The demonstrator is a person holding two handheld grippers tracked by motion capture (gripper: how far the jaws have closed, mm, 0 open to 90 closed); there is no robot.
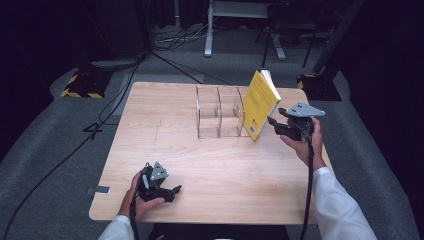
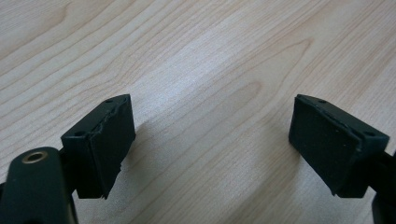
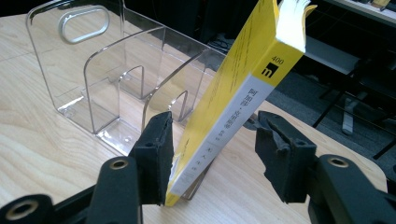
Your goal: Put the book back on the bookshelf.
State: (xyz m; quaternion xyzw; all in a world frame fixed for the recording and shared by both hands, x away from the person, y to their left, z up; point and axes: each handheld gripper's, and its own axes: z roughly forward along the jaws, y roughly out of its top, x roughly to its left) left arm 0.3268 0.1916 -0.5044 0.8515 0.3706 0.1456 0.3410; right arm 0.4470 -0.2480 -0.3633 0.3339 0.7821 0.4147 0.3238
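High view | yellow book (image 1: 258,105) on end, leaning right | spine toward right gripper (image 1: 274,123)

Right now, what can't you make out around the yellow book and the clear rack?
- Yellow book: lower corner hidden behind a right gripper pad, right gripper view; whether it sits in a slot is unclear.
- Spine lettering: too small.
- Clear rack: dividers faint in the high view.

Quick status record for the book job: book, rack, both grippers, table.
book: yellow book, tilted, leaning at the right end of the rack
rack: clear acrylic divider rack, compartments empty
right gripper: right gripper open, jaws either side of the book's spine; one jaw close against the cover, the other apart
left gripper: left gripper open, low over the table, holding nothing
table: wooden table
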